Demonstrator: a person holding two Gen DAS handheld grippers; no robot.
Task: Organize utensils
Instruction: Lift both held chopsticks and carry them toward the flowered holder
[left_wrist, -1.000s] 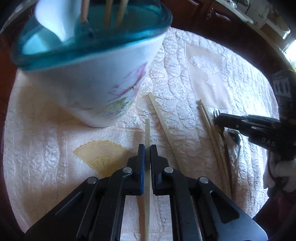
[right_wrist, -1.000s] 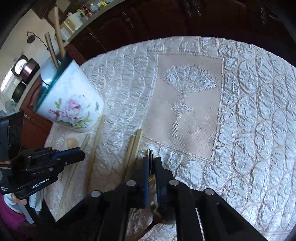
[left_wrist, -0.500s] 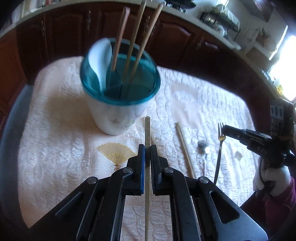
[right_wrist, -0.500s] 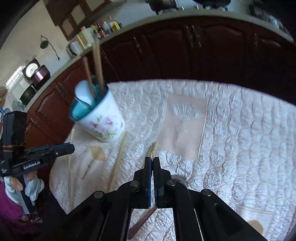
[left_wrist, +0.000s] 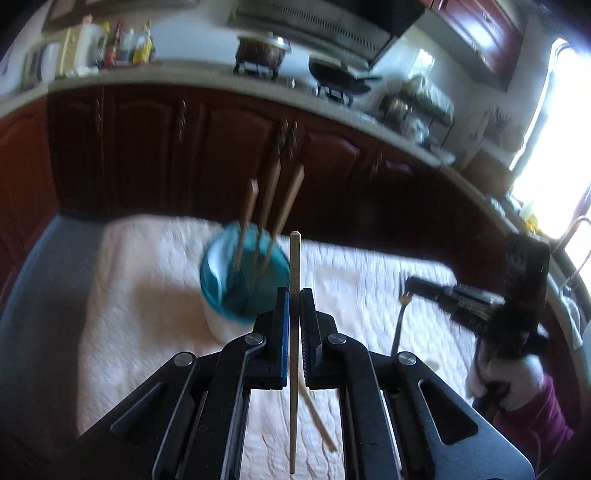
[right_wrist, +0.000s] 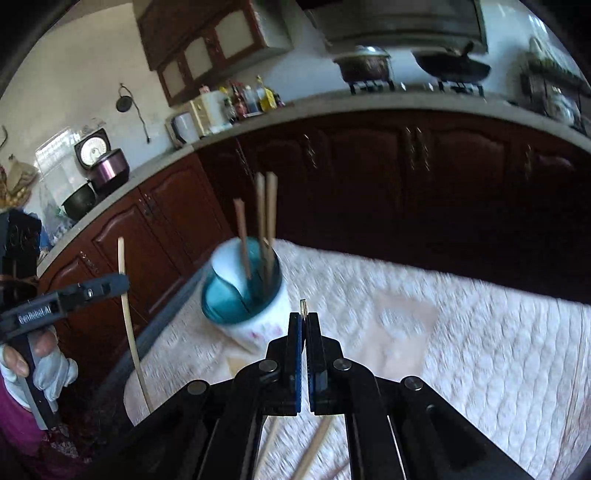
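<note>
Left gripper (left_wrist: 293, 295) pinching a single chopstick (left_wrist: 294, 332) mid-shaft, upright, likely for a straight drop into the utensil cup (left_wrist: 242, 291) just ahead-left. Right gripper (right_wrist: 303, 321) pressed onto a fork (left_wrist: 400, 317), tines above the jaws, handle hanging, cup ahead-left too. Both lifted clear of the quilted desk cover (right_wrist: 461, 350). Three chopsticks (left_wrist: 271, 218) and a white spoon already standing in the cup, crowding the opening. Loose chopsticks (left_wrist: 319, 421) lying below.
</note>
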